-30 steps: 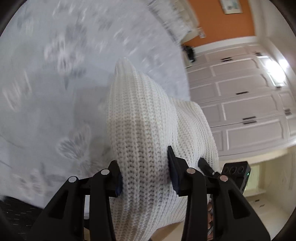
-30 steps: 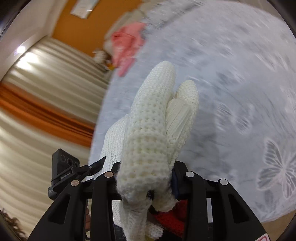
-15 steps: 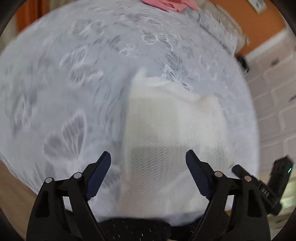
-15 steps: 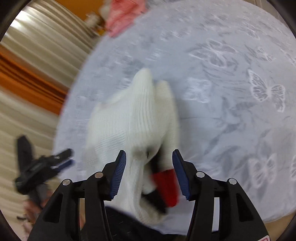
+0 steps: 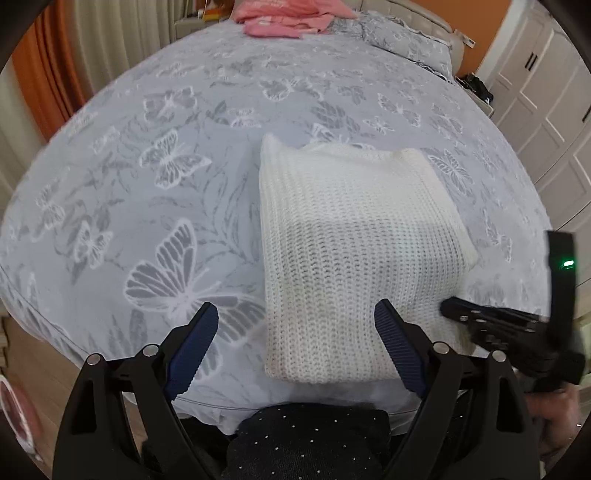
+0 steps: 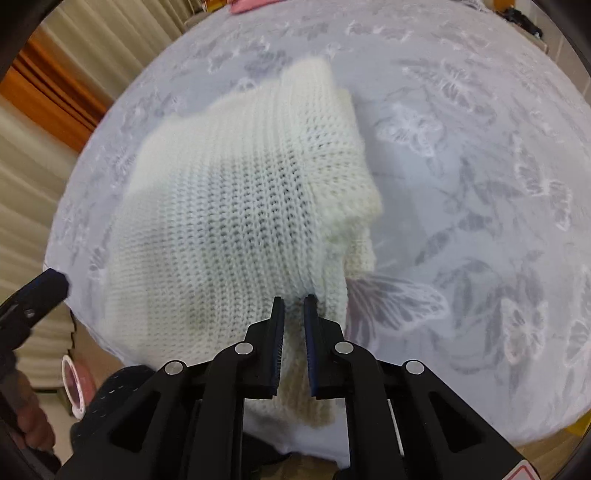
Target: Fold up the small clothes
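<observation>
The white knitted sweater (image 5: 354, 254) lies folded on the bed (image 5: 147, 155), close to its near edge, on the butterfly-patterned grey cover. The right hand-held gripper (image 6: 294, 306) is closing its jaws on a fold at the sweater's near edge. The left hand-held gripper (image 5: 295, 325) is opening wide above the sweater's near left corner, gripping nothing. Pink clothes (image 5: 284, 18) lie well apart at the far end.
</observation>
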